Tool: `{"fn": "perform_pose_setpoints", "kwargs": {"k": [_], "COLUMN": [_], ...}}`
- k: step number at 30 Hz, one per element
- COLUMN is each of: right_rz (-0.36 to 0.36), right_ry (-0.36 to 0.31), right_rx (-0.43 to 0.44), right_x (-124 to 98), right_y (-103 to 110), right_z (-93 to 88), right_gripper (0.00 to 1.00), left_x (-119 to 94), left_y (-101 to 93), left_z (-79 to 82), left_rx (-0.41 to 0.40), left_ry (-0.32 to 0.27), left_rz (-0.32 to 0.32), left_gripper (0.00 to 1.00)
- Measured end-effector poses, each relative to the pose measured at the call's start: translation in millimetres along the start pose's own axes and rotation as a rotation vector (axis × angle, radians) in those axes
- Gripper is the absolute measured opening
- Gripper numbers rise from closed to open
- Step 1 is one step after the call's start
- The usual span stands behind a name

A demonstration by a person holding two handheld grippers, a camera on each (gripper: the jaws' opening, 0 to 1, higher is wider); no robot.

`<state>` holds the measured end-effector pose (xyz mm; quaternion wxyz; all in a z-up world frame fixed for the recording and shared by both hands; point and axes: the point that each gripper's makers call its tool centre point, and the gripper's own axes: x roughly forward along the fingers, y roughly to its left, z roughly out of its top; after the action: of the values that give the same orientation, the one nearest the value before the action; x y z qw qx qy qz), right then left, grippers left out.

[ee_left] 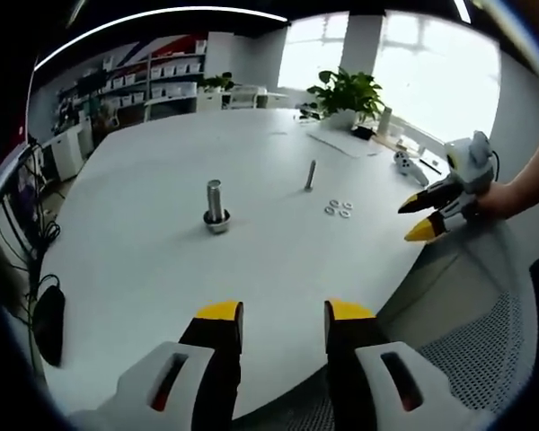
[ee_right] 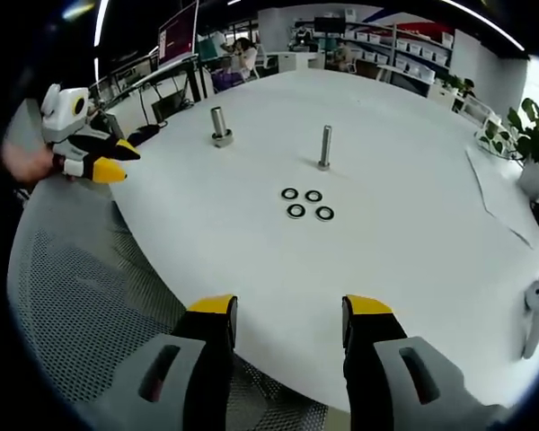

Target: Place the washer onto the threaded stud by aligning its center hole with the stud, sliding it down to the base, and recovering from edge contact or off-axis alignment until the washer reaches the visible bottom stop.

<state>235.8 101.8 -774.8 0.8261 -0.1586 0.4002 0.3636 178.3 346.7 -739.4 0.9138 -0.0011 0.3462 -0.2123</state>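
- White tabletop [ee_right: 413, 269] is spreading wide under everything, round-edged and bare around the parts; both grippers are hanging off its near edge, well apart from the work.
- Farthest left in the right gripper view, the left gripper [ee_right: 117, 162] is being held out over the table's rim, its yellow tips drawn close together; in its own view [ee_left: 283, 314] the jaws are standing parted with nothing between them.
- Next along, a thick stud on a nut-like base [ee_right: 220, 126] is standing upright, and beside it to the right a thinner threaded stud [ee_right: 325, 146] is rising from the table. I am judging the thin one to be the target, though the wrong one could be picked.
- Just in front of the thin stud, four washers [ee_right: 306, 204] are lying flat in a tight cluster, nearly touching. Going for one, I reckon the jaws could nudge its neighbours or skid off the flat ring.
- Right gripper [ee_right: 287, 314] is sitting spread and empty.
- Risk at the stud: a tilted washer catching on the threads, or a knock toppling the stud if it is free-standing.
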Motion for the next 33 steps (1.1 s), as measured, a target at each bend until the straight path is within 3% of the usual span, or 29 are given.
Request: {"fn": "perform_pose_setpoints", "kwargs": {"k": [16,33], "right_rz": [-0.011,-0.019], "right_ry": [-0.004,0.011], "right_rx": [-0.001,-0.005], "right_x": [-0.7,0.5], "right_y": [-1.3,-2.2], "right_z": [0.6,-0.6], "right_gripper": [0.49,0.49], "left_x": [-5.9,-3.9], "left_y": [5.9,5.2], "left_z": [11.5,9.9], "left_rx": [-0.009,0.011], "left_ry": [-0.070,-0.056], "left_rz": [0.027,0.023], "left_gripper": [0.34,0.34]}}
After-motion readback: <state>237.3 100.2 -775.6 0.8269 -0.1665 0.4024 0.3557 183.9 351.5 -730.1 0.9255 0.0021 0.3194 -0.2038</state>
